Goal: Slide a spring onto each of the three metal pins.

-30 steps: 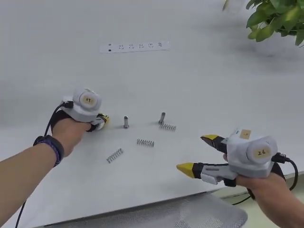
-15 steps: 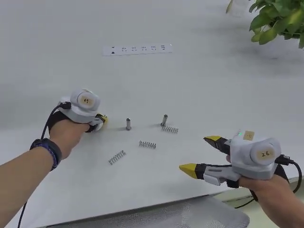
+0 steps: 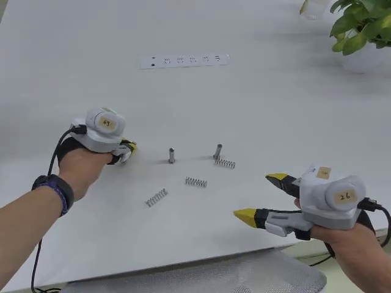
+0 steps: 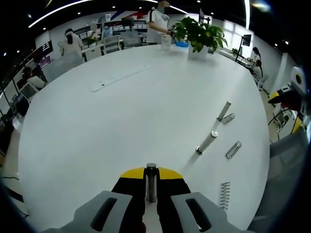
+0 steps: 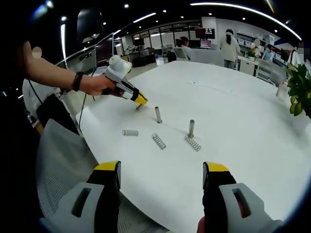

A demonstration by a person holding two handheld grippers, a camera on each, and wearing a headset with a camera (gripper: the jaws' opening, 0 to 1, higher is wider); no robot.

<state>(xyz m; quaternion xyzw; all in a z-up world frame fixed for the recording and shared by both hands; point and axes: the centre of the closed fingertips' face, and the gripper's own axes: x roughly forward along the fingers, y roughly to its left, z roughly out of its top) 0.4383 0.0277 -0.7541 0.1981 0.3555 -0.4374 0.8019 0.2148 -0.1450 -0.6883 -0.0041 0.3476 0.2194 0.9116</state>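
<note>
Nearest the person, the right hand-held gripper hovers over the front edge of the white surface. Its yellow-tipped jaws stand wide apart with nothing between them, probably held ready to pick up a spring.

Just beyond it, three coil springs lie loose on their sides. The nearest spring is toward the left arm. The middle spring is a little farther in, and the far spring lies just beside the foot of the end pin.

That pin and the middle pin stand upright and bare on the surface, so no spring is threaded on either yet.

In line with them, the left hand-held gripper has its jaws closed on the third pin. The pin's head shows between the yellow tips in the left gripper view. It looks gripped to keep it steady while the other side brings a spring (whether its foot rests on the surface cannot be told).

Farther back a white power strip lies flat, well apart from the work, and a potted plant sits at the far corner.
</note>
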